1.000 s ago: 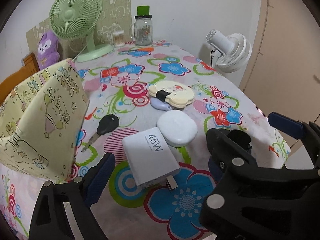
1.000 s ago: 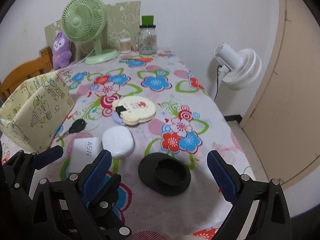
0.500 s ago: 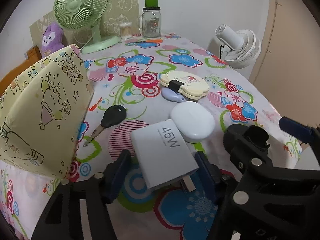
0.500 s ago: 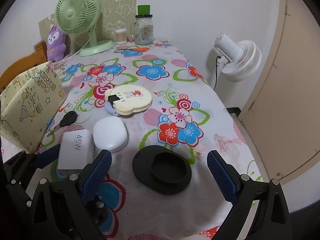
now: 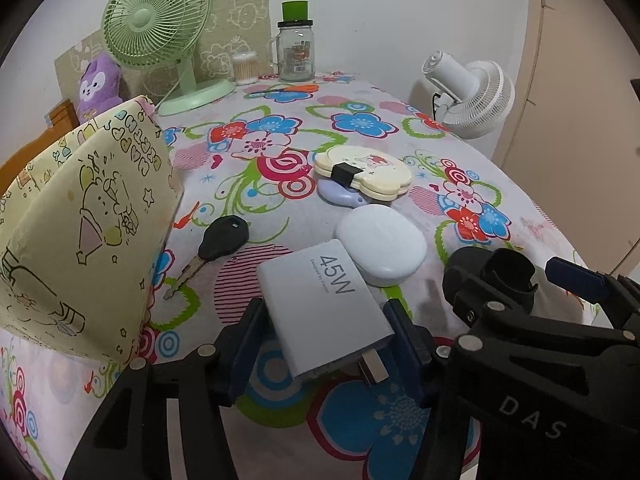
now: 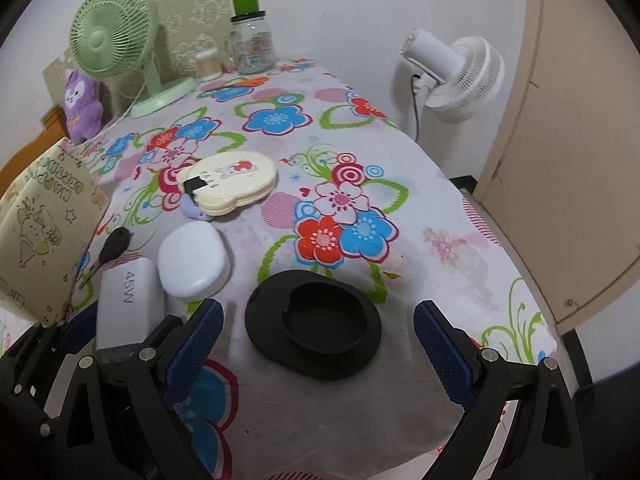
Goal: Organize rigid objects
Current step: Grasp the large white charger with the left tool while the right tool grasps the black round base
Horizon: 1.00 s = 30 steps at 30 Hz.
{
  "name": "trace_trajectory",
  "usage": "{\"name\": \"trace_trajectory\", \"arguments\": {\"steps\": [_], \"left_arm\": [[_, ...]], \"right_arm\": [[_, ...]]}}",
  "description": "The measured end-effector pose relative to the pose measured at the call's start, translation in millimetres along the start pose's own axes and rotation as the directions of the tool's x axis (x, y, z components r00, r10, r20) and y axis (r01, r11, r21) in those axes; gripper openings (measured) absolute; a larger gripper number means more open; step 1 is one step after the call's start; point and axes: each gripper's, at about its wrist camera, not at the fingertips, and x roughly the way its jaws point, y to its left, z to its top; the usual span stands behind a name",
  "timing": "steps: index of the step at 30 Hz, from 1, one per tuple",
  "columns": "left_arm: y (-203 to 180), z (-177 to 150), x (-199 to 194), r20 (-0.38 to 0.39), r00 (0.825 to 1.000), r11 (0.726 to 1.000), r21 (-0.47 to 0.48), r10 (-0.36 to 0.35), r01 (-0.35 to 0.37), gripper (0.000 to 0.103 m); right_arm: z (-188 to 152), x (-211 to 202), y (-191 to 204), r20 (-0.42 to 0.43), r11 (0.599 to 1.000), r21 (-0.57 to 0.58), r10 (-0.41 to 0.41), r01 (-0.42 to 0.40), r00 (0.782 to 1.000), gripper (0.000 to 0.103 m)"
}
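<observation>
Left wrist view, left gripper closing around charger, white case touching it, key beside.

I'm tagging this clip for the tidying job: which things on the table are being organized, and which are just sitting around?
Part of the job:
- white 45W charger block, between the closing left gripper pads
- black round plastic base, ahead of the open right gripper
- white oval case
- black-headed key
- cream compact
- yellow patterned fabric bin

Just lying about:
- green desk fan
- glass jar
- purple plush toy
- white floor fan
</observation>
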Motion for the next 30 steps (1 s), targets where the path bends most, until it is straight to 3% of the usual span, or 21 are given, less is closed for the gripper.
{"name": "trace_trajectory", "arguments": {"steps": [5, 7, 9, 13, 30], "left_arm": [[-0.3, -0.9, 0.1, 0.011, 1.0, 1.0, 0.014, -0.005, 0.004, 0.063], [0.4, -0.2, 0.1, 0.003, 1.0, 1.0, 0.024, -0.015, 0.015, 0.062], [2.5, 1.3, 0.5, -0.012, 0.999, 0.999, 0.022, -0.031, 0.031, 0.061], [2.8, 2.3, -0.2, -0.024, 0.999, 0.999, 0.023, -0.031, 0.032, 0.059], [9.7, 0.8, -18.8, -0.009, 0.999, 0.999, 0.033, -0.031, 0.031, 0.055]], "right_arm": [[-1.0, 1.5, 2.7, -0.018, 1.0, 0.017, 0.005, -0.005, 1.0, 0.084], [-1.2, 2.5, 3.0, -0.029, 0.999, 0.035, 0.01, -0.009, 1.0, 0.074], [-1.3, 1.5, 3.5, -0.023, 0.999, 0.042, -0.009, 0.01, 1.0, 0.063], [-1.4, -1.5, 4.3, -0.013, 0.998, 0.029, -0.047, 0.048, 0.999, 0.054], [-3.3, -17.7, 18.1, -0.001, 0.999, 0.01, -0.049, 0.049, 0.999, 0.054]]}}
